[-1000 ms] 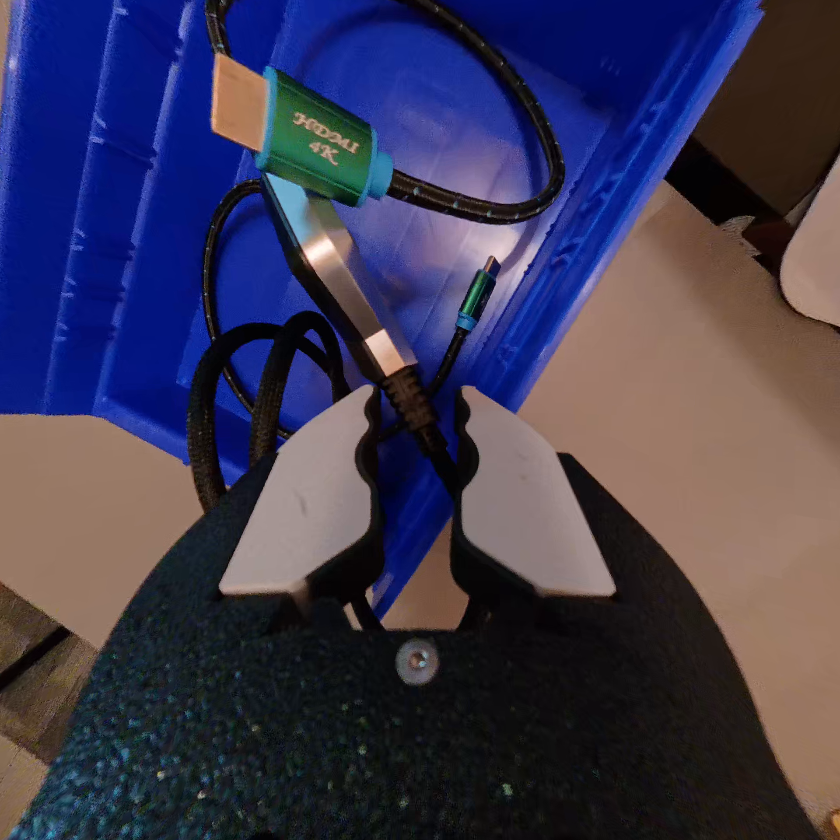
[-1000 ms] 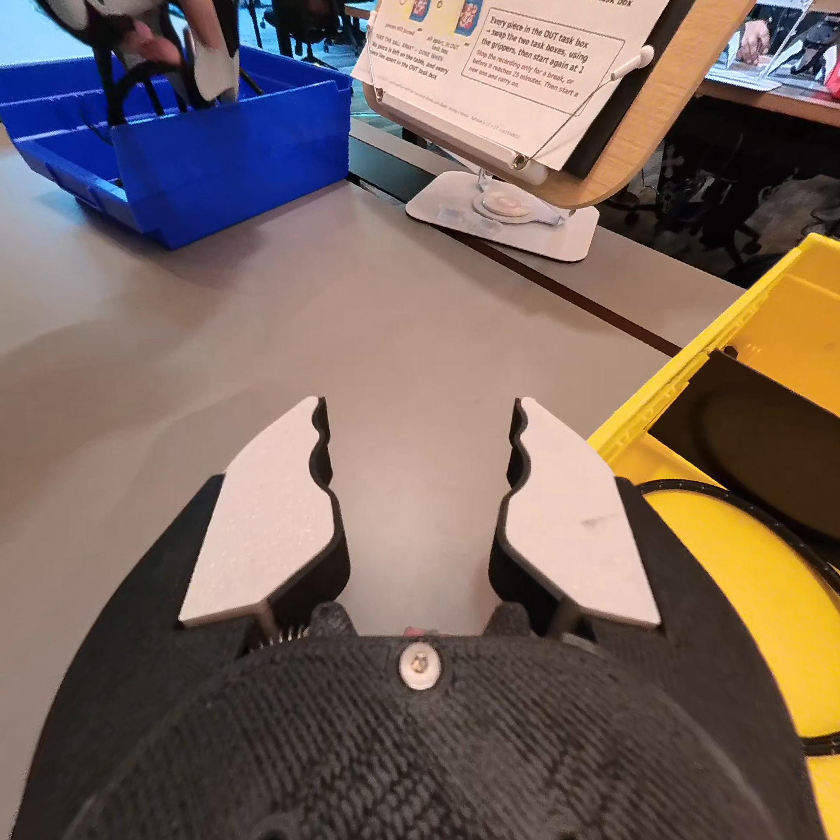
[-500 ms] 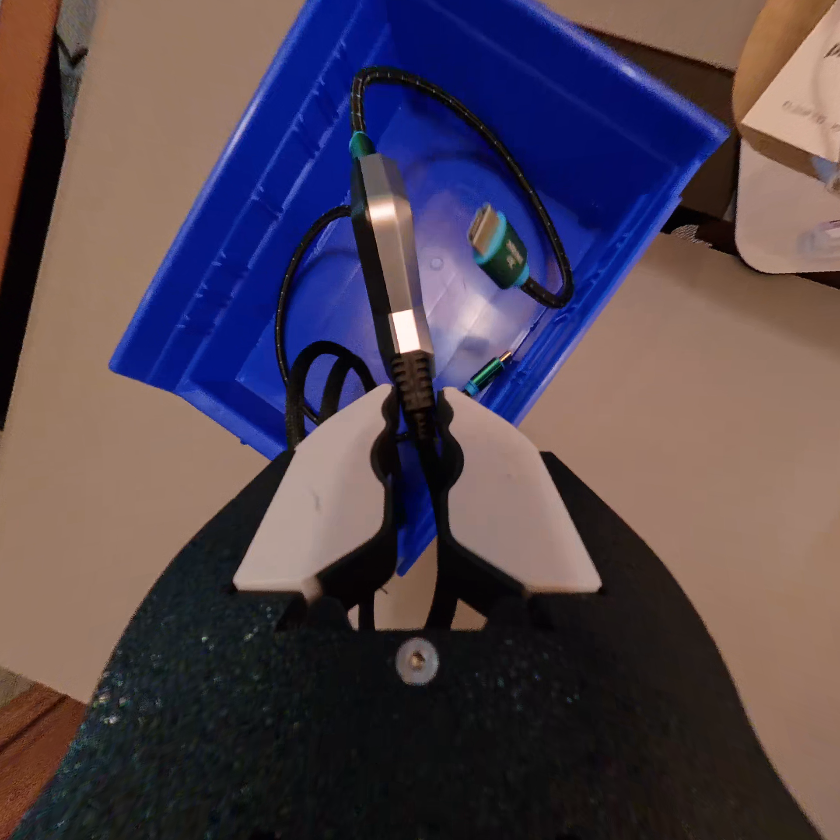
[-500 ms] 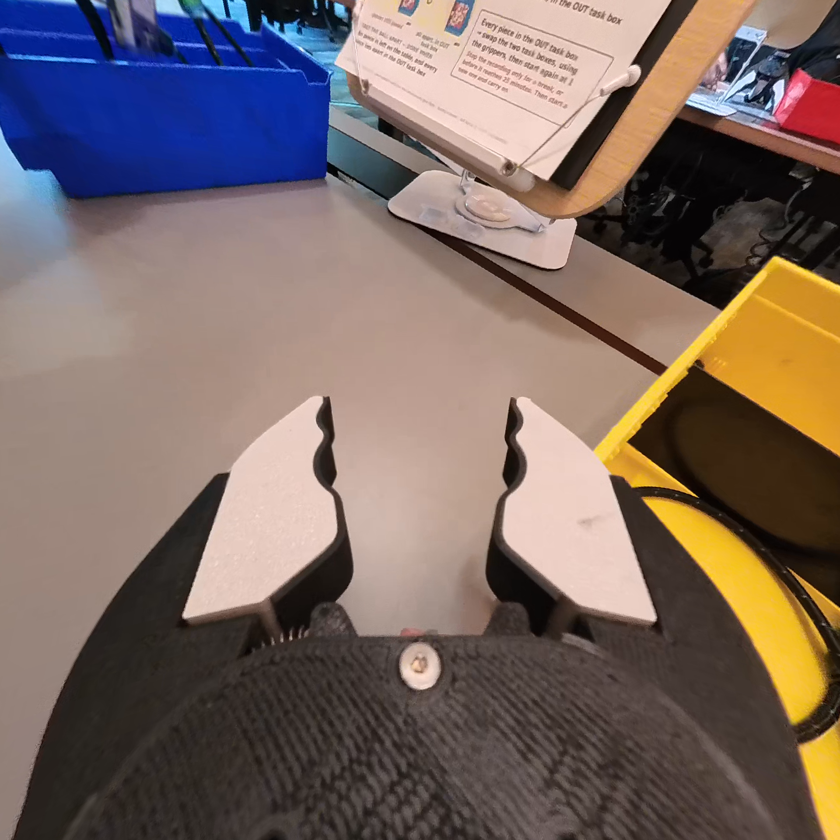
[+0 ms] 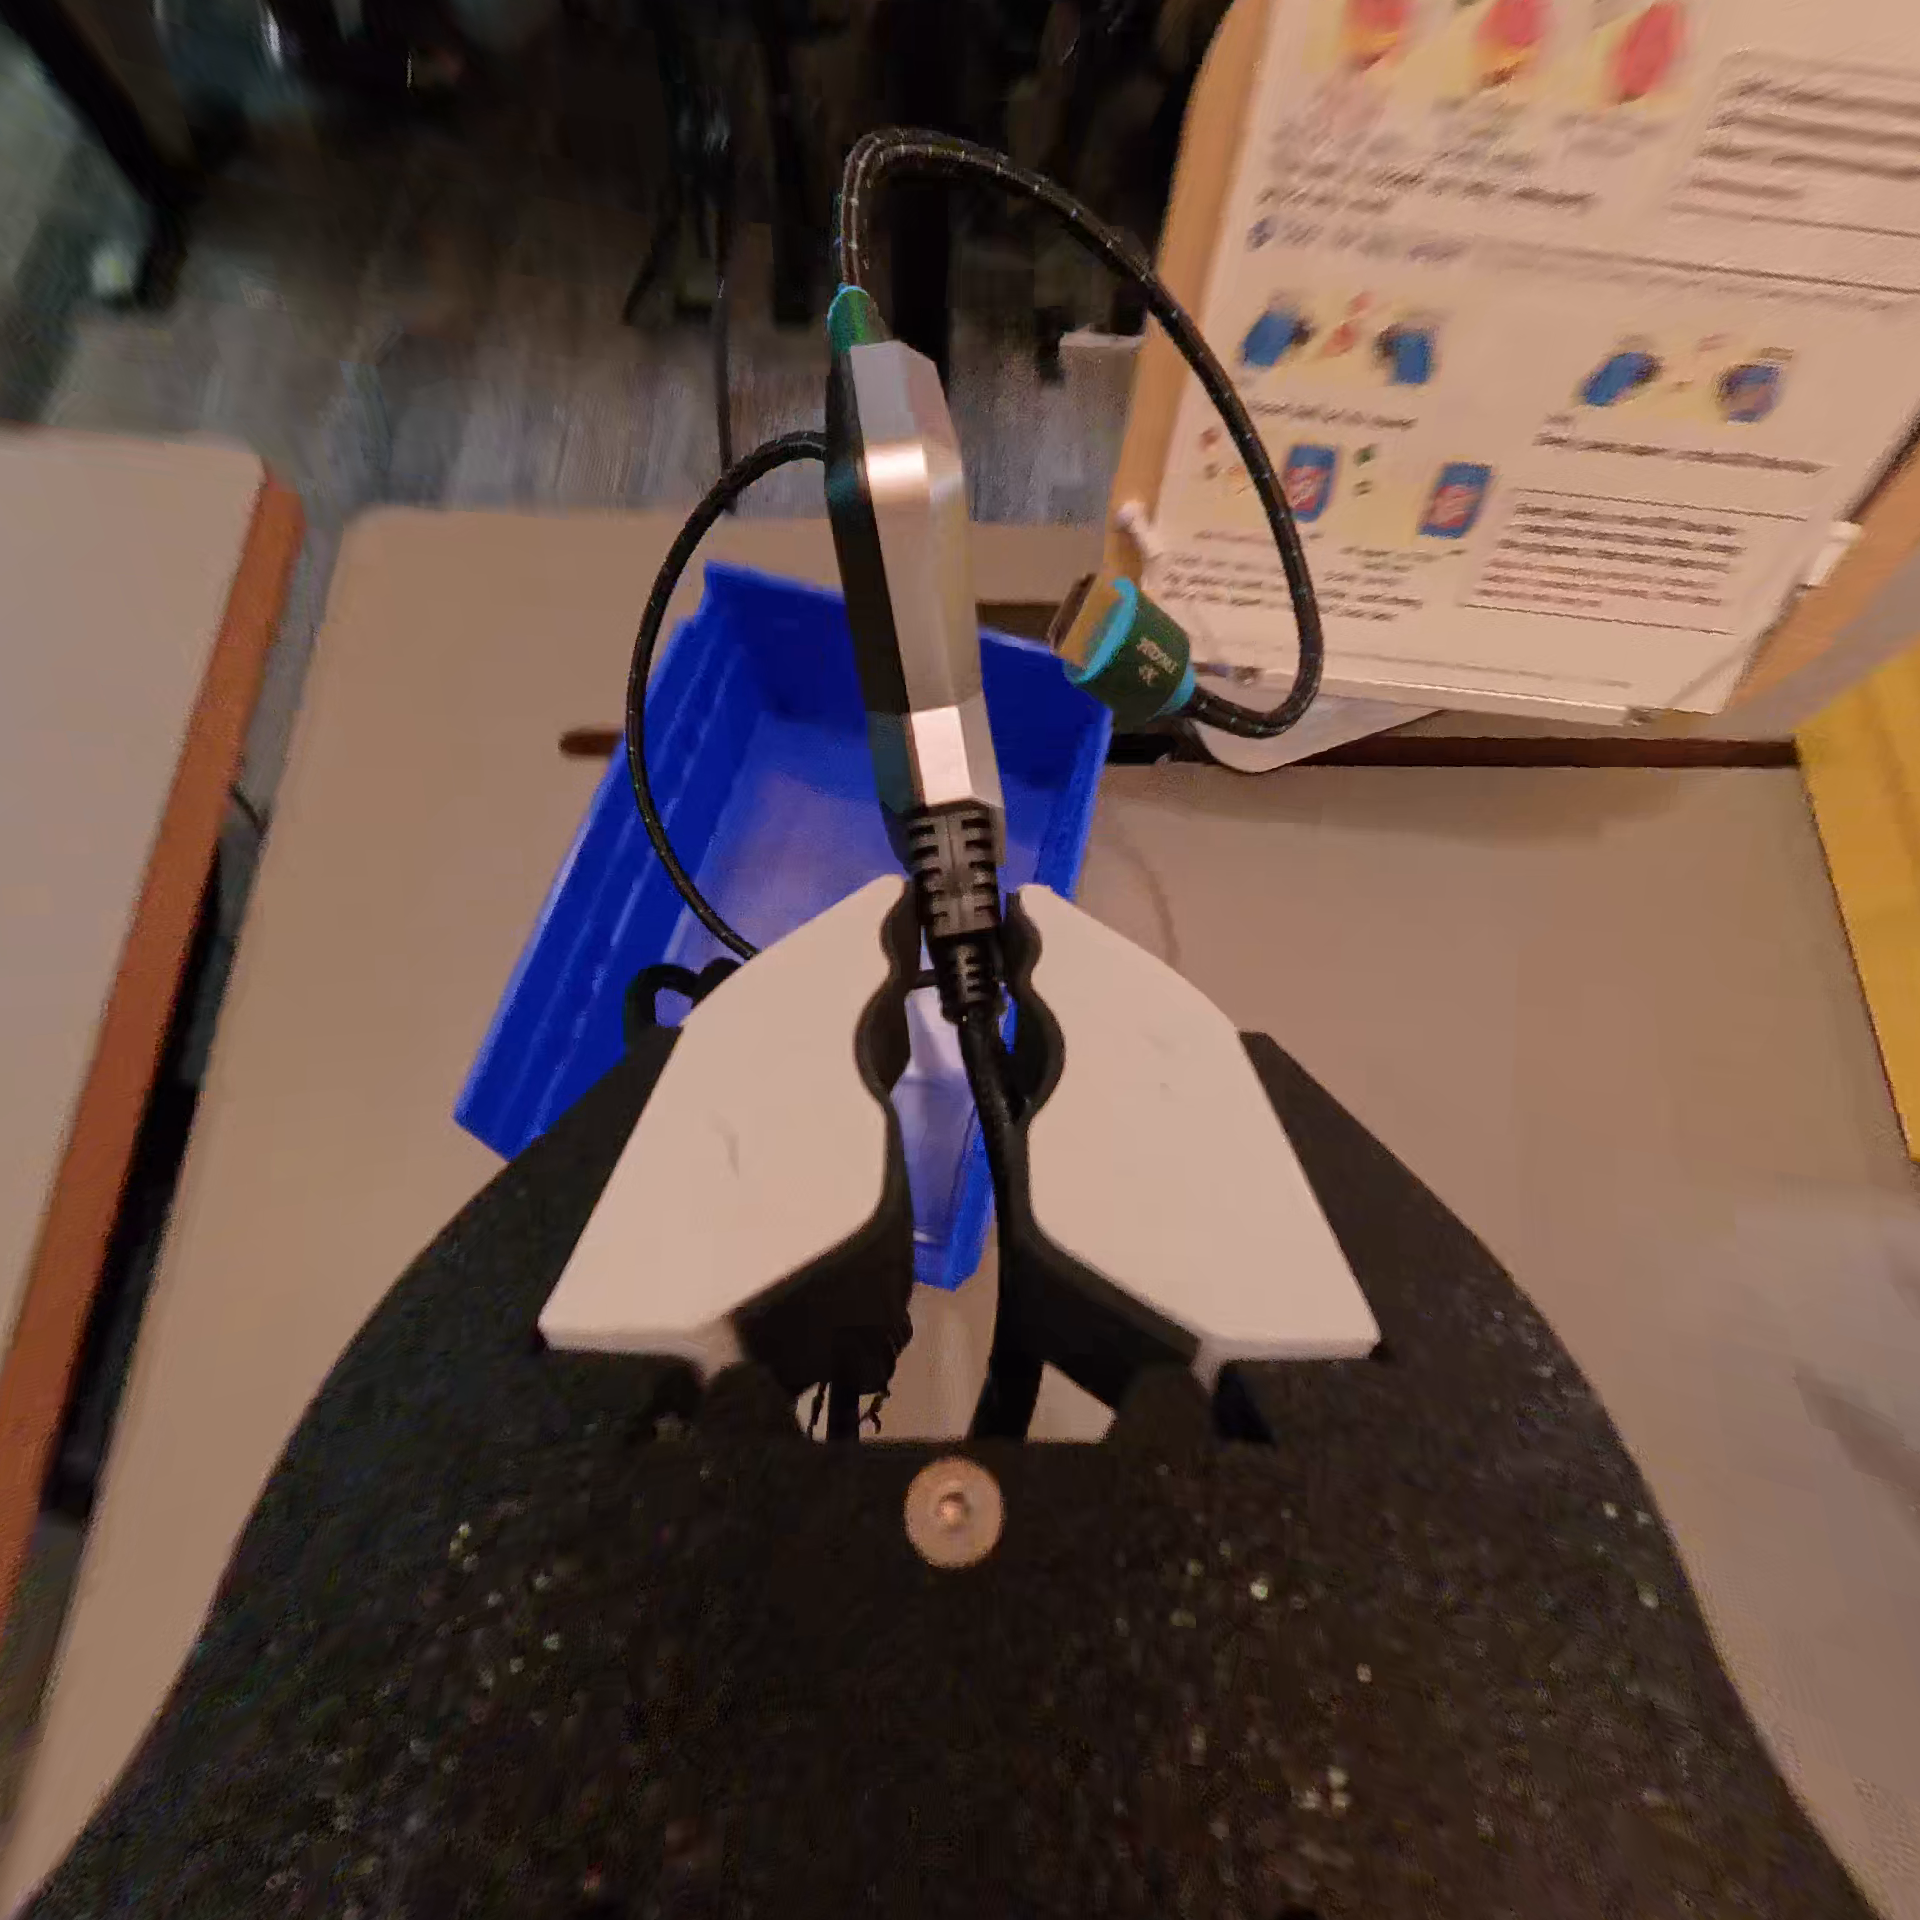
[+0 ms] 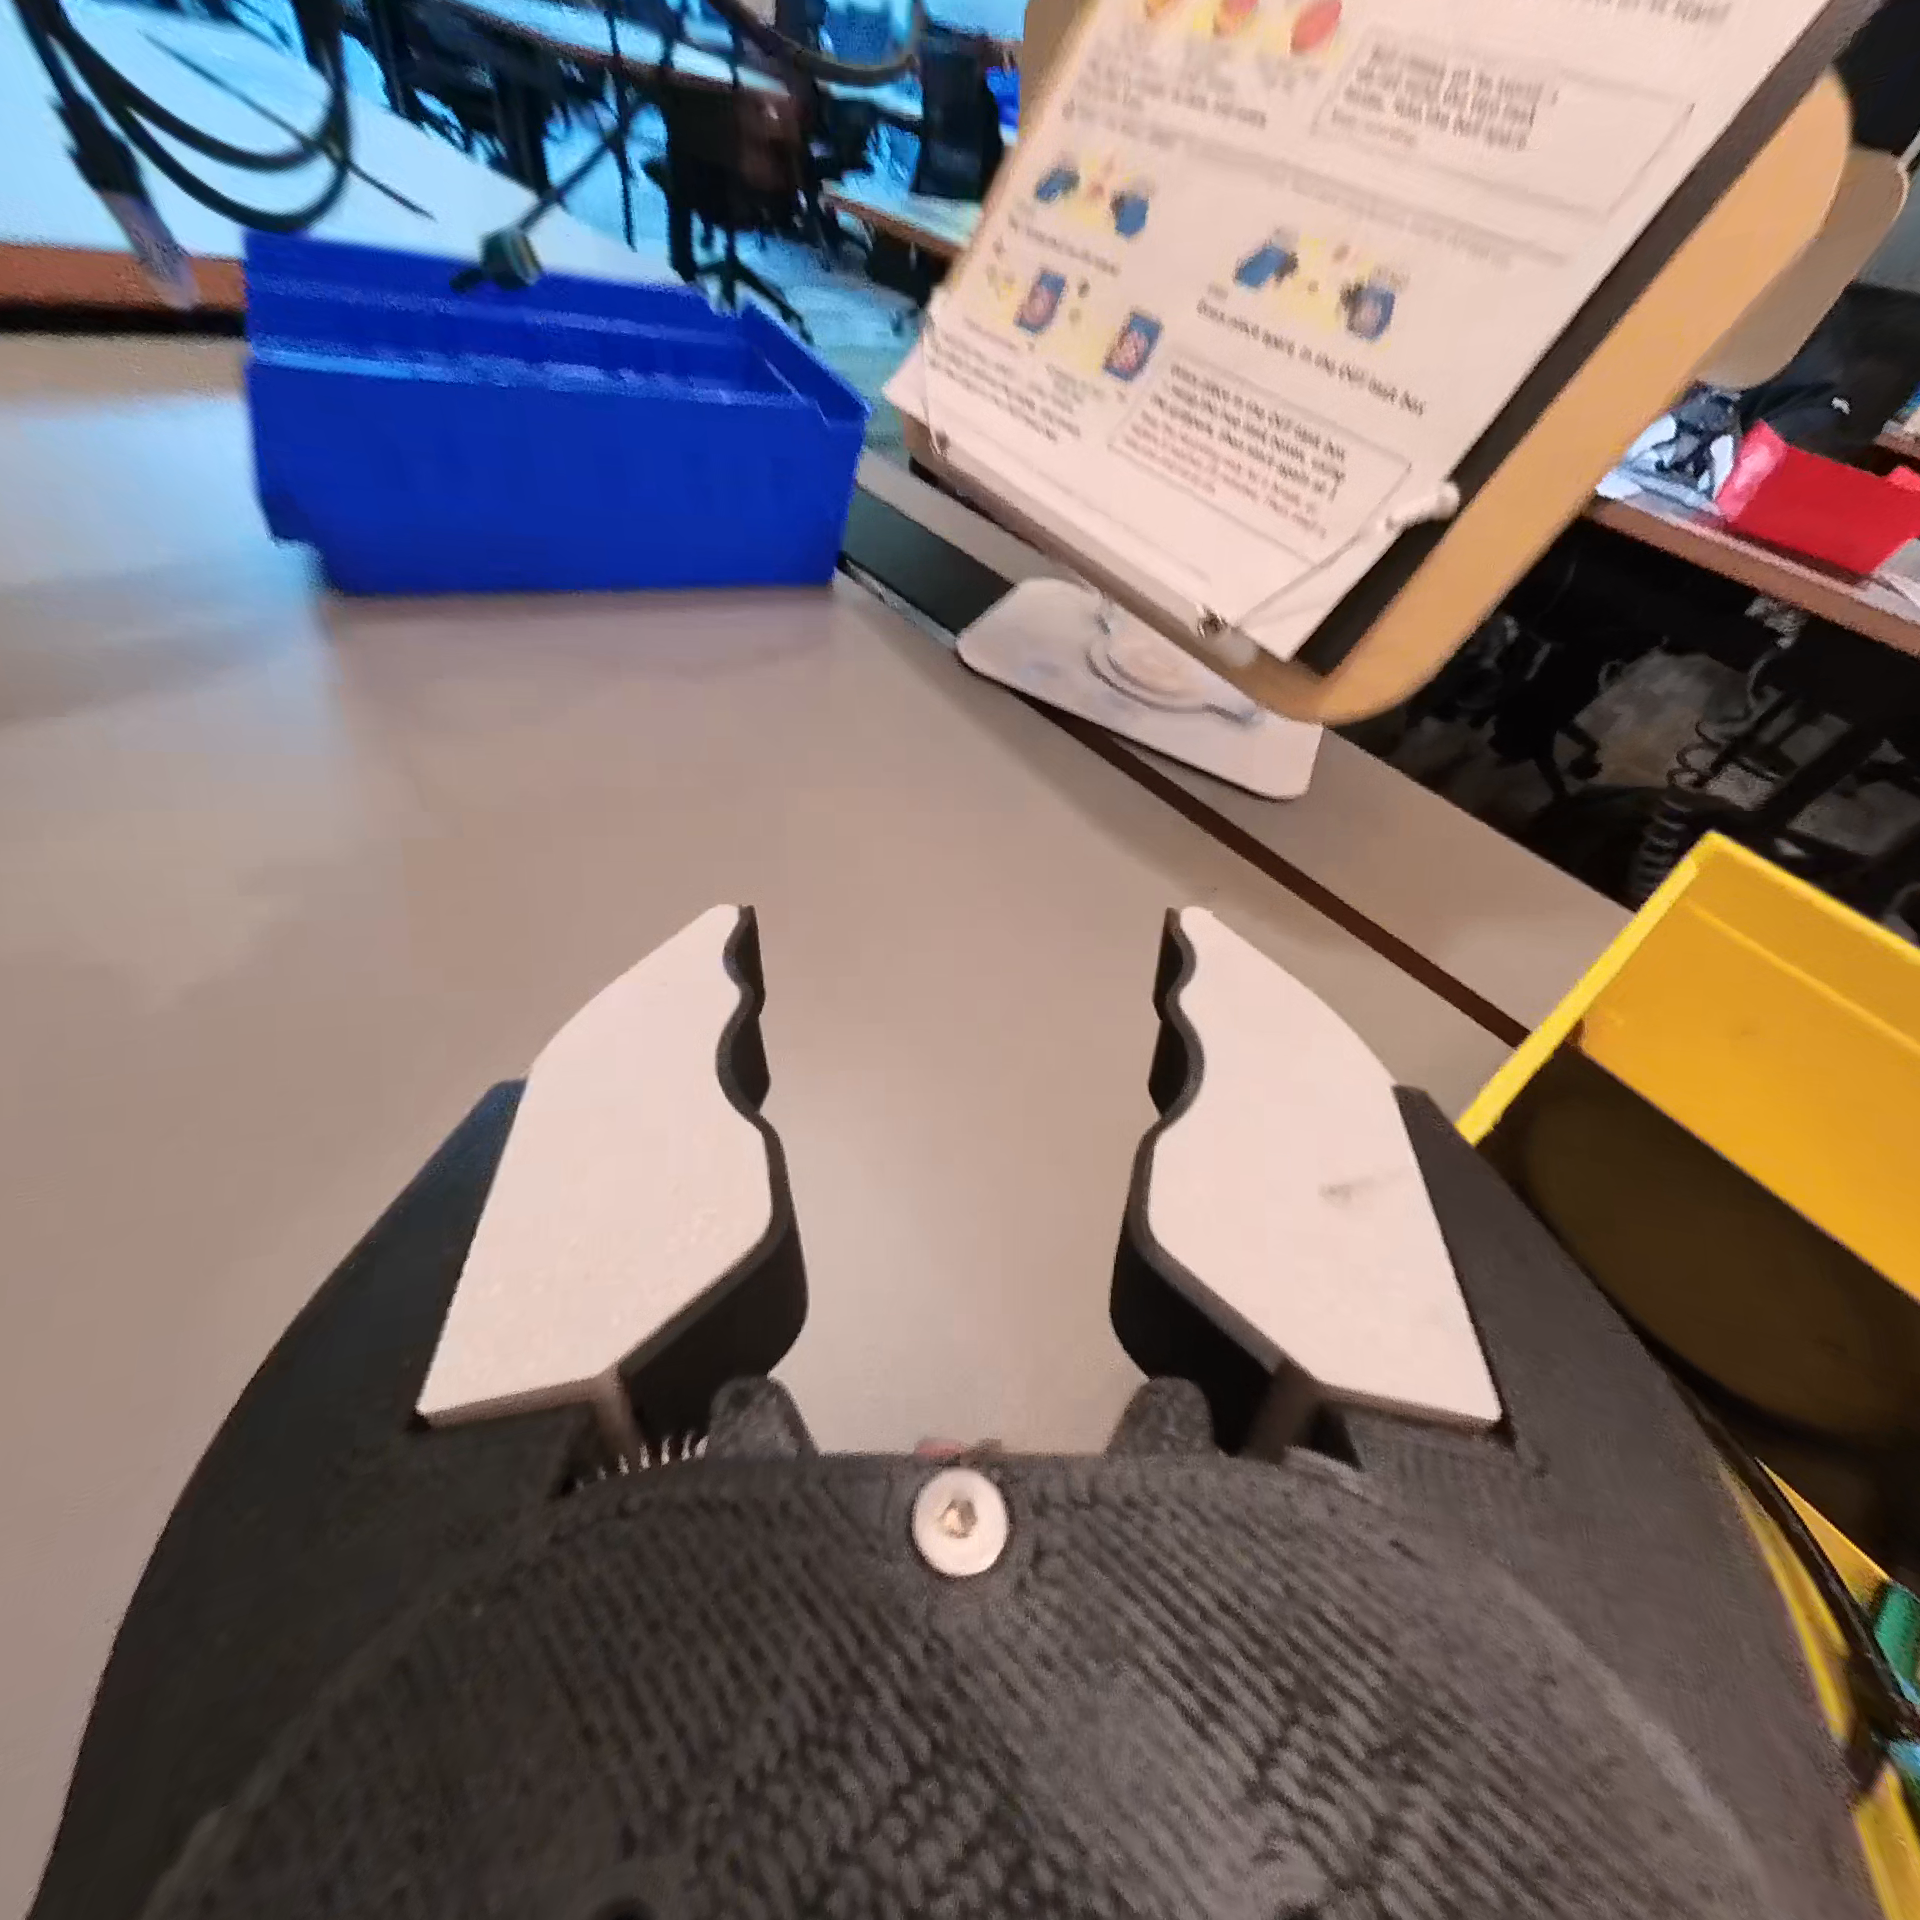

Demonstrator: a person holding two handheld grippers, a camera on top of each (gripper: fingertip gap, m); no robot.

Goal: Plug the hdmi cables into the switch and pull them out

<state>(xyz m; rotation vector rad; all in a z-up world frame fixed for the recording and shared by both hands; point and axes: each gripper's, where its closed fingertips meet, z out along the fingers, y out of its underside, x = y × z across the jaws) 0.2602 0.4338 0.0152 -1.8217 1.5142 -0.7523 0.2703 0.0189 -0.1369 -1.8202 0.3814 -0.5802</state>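
My left gripper [image 5: 956, 914] is shut on the black ribbed cable end [image 5: 954, 862] of the silver switch [image 5: 914, 540] and holds it in the air above the blue bin [image 5: 613, 883]. A braided HDMI cable [image 5: 1226, 384] is plugged into the switch's far end; its loose green plug [image 5: 1127, 655] hangs at the right. A second thin cable [image 5: 655, 665] loops down on the left. My right gripper [image 6: 956, 935] is open and empty above the grey table [image 6: 520, 883]. The hanging cables show blurred at the top left of the right wrist view [image 6: 187, 135].
A paper sheet on a wooden stand [image 6: 1299, 343] stands at the table's far edge, also in the left wrist view [image 5: 1558, 364]. A yellow bin [image 6: 1714, 1091] lies at the right, the blue bin [image 6: 540, 457] at the far left.
My left gripper has lifted the switch and its cables up out of the blue bin and tilted level. The right gripper has shifted a little and stays open.
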